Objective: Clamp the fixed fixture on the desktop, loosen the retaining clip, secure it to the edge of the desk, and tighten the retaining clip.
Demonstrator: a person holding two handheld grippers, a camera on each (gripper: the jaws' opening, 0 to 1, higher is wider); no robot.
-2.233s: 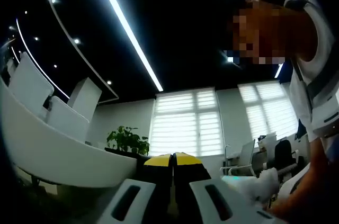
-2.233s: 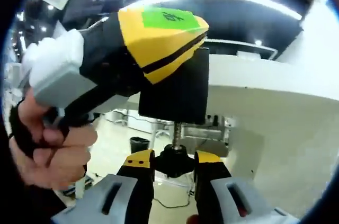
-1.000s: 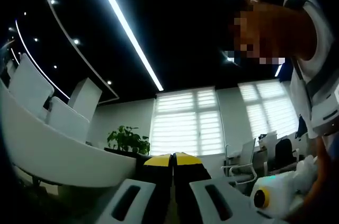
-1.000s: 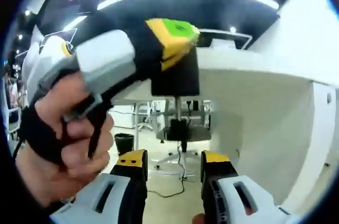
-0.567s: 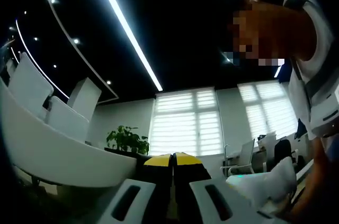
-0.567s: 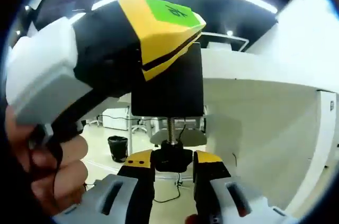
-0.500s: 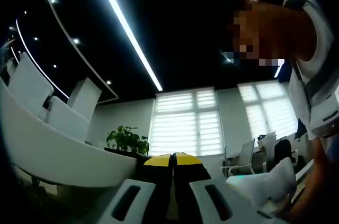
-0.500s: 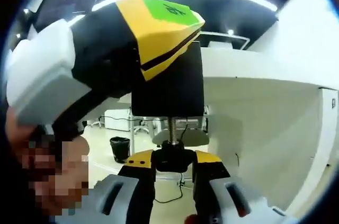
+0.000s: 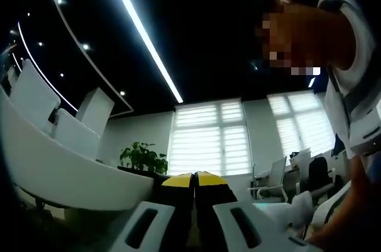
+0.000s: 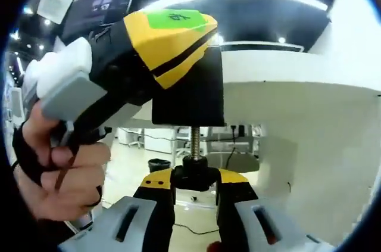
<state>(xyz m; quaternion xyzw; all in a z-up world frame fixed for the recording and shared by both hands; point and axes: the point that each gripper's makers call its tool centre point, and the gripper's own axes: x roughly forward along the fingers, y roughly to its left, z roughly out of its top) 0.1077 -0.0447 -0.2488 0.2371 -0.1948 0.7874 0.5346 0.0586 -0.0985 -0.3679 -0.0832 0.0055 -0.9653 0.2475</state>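
The clamp fixture (image 10: 189, 88), a black block, sits at centre frame in the right gripper view, against the white desk edge (image 10: 286, 73) to its right. A threaded screw (image 10: 195, 140) drops from its underside to a black knob (image 10: 194, 177). The fixture appears rigid and metal, probably fairly heavy; the knob is small and likely stiff to turn, so grip it across its flanks.

The right gripper (image 10: 194, 185) rises from bottom centre, jaws narrowed onto the knob. The left gripper (image 10: 172, 43) enters from the upper left, held by a hand (image 10: 59, 174), jaws pressed flat on the fixture body. In the left gripper view its jaws (image 9: 194, 179) appear together at bottom centre.
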